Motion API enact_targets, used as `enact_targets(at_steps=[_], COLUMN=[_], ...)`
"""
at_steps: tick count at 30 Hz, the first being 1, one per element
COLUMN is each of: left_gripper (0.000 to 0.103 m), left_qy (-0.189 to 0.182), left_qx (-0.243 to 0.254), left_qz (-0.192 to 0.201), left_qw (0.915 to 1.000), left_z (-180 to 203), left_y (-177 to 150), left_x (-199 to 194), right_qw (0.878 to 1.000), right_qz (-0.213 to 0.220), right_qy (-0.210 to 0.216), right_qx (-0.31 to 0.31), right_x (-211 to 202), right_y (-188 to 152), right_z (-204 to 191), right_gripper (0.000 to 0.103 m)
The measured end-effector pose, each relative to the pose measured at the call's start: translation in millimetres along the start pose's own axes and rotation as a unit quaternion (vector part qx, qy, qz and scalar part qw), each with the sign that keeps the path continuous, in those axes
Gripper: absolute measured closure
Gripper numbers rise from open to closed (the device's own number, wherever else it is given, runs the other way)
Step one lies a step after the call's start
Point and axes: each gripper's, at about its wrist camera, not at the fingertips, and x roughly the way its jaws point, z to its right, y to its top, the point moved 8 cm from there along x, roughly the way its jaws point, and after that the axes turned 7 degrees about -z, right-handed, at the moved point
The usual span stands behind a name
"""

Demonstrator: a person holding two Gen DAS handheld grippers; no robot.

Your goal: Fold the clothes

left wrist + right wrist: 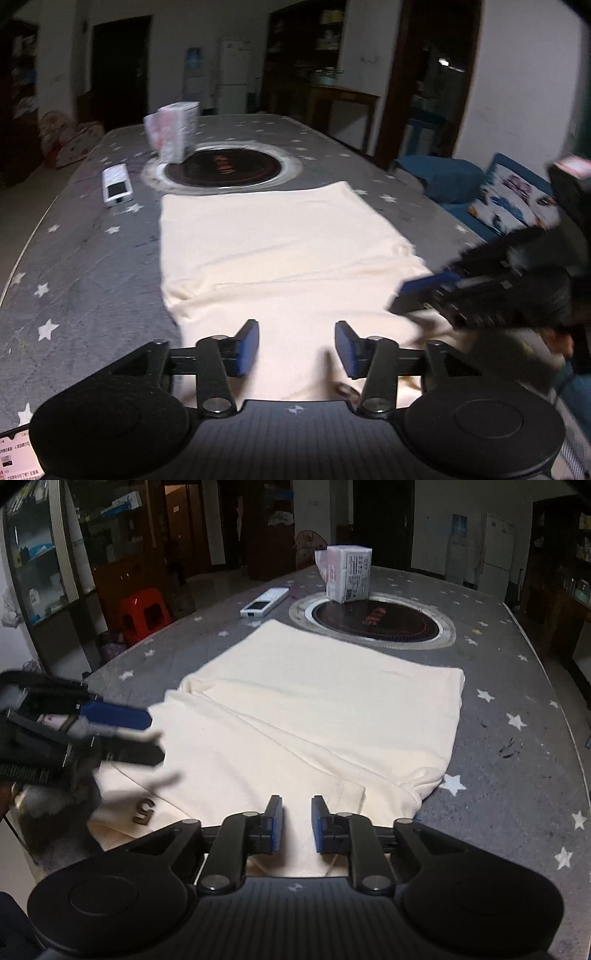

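Observation:
A cream garment [280, 254] lies flat on the grey star-patterned table, its sides folded in; it also shows in the right wrist view [314, 720], with a small brown number print [144, 810] near its near-left edge. My left gripper [296, 349] is open and empty, hovering over the garment's near end. My right gripper [297, 821] is open with a narrow gap, empty, above the near hem beside a folded sleeve [347, 794]. Each gripper shows in the other's view, the right [424, 295] and the left [147, 734].
A round black inset [225, 168] sits mid-table beyond the garment. A tissue pack [173, 131] stands on its edge and a white remote [116, 182] lies to the left. A blue sofa [491, 192] is right of the table, a red stool [144, 614] left.

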Motion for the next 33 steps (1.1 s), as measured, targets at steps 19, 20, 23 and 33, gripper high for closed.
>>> enact_targets(at_steps=[19,20,23,33], left_gripper=[0.043,0.043,0.045,0.064], left_qy=[0.012,0.014,0.02,0.01], left_qx=[0.067,0.062,0.05,0.017], left_qz=[-0.016,-0.018,-0.025,-0.049], left_qw=[0.9976,0.9978,0.9982,0.9986], left_z=[35.2,34.6,33.0,35.3], left_y=[-39.4,-40.0,-42.0,-45.9], left_x=[-20.0,-20.5,-22.2,-16.4], right_qw=[0.999,0.999,0.998,0.994], right_qz=[-0.01,-0.011,-0.017,-0.007], right_qy=[-0.001,0.0,0.002,-0.014], right_qx=[-0.049,-0.05,-0.058,-0.107], right_x=[-42.9,-43.7,-42.8,-46.0], right_y=[-37.5,-40.1,-47.6,-58.5], right_z=[-16.4,-17.1,-20.6,-33.9], right_gripper=[0.057,0.057,0.057,0.051])
